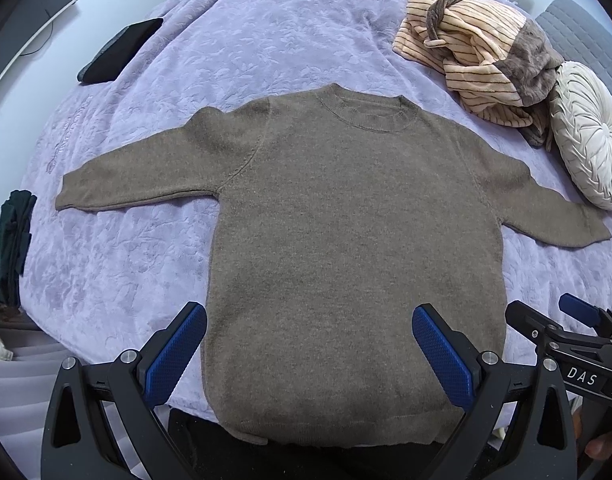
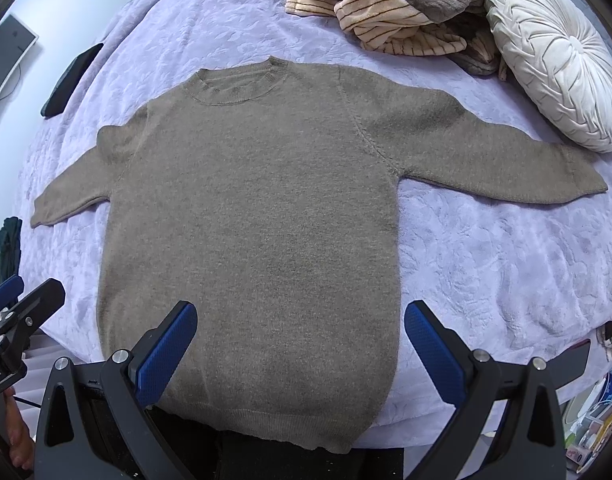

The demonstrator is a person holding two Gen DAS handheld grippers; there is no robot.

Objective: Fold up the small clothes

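My left gripper (image 1: 310, 346) and right gripper (image 2: 301, 344) hover with fingers spread wide, empty, above the brown sweater (image 1: 346, 248) lying flat on the lavender bed (image 1: 145, 248).

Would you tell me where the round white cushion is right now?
The cushion lies at the bed's far right in both views, just beyond the sweater's right sleeve and beside the striped clothes.
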